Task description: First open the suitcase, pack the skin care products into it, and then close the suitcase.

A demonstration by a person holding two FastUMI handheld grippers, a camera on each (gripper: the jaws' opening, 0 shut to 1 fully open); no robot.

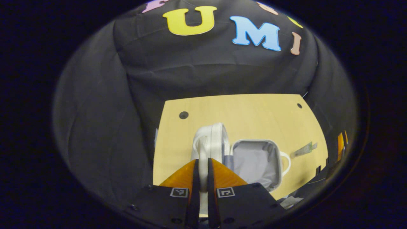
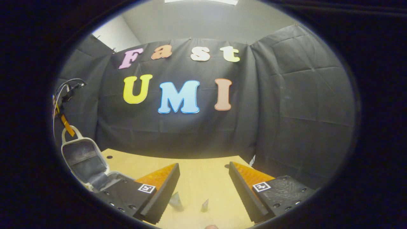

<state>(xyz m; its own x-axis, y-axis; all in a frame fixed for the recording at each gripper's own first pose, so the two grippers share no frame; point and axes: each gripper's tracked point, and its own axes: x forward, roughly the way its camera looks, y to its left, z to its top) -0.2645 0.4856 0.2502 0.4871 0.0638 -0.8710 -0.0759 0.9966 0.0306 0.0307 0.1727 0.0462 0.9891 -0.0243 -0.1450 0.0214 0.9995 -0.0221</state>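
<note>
Both fingers of left claw (image 1: 201, 171) tight on raised suitcase lid (image 1: 211, 140); right claw (image 2: 203, 181) wide.

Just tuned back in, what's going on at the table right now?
The left gripper is shut on the white handle of the suitcase lid, holding the lid raised. The suitcase lies open on the wooden table, its grey-lined base with nothing packed in it. The right gripper hangs open over the table, above two small skin care tubes. Another tube lies beside the suitcase.
</note>
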